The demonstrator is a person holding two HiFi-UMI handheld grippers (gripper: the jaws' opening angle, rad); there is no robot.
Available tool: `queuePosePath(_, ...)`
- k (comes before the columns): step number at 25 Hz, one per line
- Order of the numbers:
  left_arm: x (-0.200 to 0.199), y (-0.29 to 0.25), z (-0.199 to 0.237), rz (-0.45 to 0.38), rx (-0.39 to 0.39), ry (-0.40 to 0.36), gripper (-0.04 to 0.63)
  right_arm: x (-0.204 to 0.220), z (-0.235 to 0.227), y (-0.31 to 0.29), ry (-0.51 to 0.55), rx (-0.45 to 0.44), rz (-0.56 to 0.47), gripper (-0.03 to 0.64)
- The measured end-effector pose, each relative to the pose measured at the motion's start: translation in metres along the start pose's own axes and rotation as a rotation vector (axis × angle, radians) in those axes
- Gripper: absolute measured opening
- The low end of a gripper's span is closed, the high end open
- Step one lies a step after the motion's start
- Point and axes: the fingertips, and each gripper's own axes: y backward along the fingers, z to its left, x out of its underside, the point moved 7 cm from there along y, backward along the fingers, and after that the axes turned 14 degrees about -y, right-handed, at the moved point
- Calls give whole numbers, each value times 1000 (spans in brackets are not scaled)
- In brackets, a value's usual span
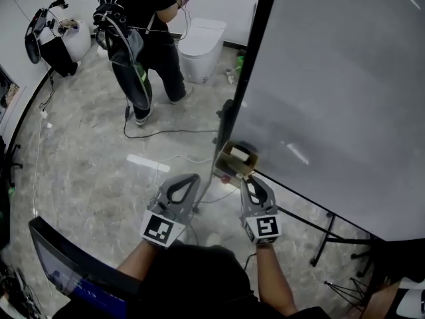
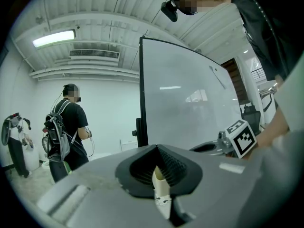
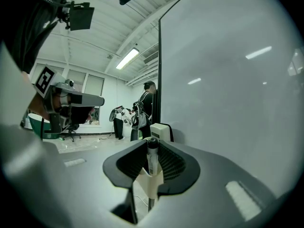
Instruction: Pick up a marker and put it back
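Right gripper (image 1: 252, 183), just beside whiteboard (image 1: 345, 92) corner: jaws part-closed, clamping upright marker (image 3: 152, 156). Left gripper (image 1: 184, 186), farther from whiteboard: jaws together, empty.

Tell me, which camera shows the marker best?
The right gripper view: the marker sits gripped between the right gripper's jaws. In the head view I can't make it out; the left gripper view doesn't show it.

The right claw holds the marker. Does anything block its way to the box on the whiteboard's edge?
Nothing visible does. The marker sits upright in the right claw, and the box lies just beyond it with only open air between. The whiteboard runs alongside to the right, not across the path.
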Motion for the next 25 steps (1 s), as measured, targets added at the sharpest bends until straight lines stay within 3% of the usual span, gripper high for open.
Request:
queuePosePath(14, 5, 4, -1, -8, 17, -3, 5, 7, 3, 3, 19, 24, 19, 95)
queuePosePath(25, 7, 4, -5, -28, 45, 2, 5, 8, 3, 13, 19, 63, 16, 160)
